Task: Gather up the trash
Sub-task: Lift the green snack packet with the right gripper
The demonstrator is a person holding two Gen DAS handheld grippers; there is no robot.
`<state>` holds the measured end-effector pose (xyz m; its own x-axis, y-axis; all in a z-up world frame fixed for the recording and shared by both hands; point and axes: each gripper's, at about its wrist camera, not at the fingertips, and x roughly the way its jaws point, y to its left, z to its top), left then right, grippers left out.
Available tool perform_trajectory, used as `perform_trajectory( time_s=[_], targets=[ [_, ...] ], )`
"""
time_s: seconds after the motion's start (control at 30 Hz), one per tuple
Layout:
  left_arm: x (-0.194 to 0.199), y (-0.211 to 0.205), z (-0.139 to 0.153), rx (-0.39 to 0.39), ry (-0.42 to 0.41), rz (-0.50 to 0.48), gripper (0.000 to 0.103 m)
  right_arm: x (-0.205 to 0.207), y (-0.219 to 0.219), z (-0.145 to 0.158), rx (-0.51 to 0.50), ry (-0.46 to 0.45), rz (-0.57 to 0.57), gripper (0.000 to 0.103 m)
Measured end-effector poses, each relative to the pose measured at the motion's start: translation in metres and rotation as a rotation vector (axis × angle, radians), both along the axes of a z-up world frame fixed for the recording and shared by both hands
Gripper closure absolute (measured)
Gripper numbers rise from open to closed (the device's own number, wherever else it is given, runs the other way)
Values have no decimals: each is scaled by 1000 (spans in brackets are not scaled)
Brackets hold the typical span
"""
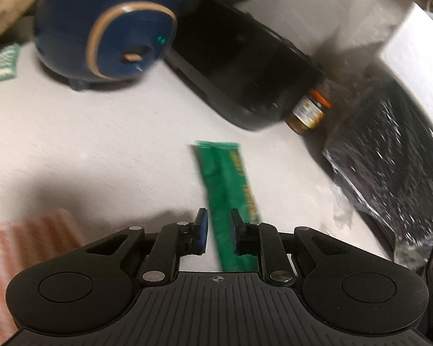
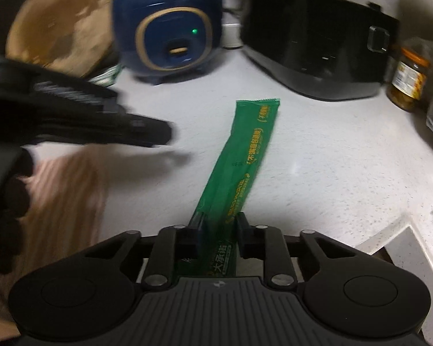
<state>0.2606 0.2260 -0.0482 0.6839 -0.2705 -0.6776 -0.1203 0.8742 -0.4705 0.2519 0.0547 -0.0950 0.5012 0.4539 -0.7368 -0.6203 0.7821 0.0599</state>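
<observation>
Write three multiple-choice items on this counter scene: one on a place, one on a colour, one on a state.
1. Where does the orange-lidded jar stand?
A. on the counter, right beside the black appliance
B. on a shelf
C. on the floor

2. What colour is the long wrapper?
A. red
B. white
C. green

3. What state is the indicator light on the blue cooker in?
A. off
B. lit green
C. lit red

Answers:
1 A, the right wrist view shows the jar just past the appliance's right end.
2 C, it is green with yellow print.
3 B, a green dot glows on the cooker's front.
</observation>
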Motion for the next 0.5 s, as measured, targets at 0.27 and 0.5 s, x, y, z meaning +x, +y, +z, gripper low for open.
perform_trajectory(
  time_s=[0.27, 0.5],
  targets=[
    [34, -43, -12, 212, 42, -68, 72, -35, -1, 1, -22, -33, 90, 85],
    [37, -46, -17, 259, 60, -67, 69, -35, -11, 1, -70, -99, 18, 73]
  ],
)
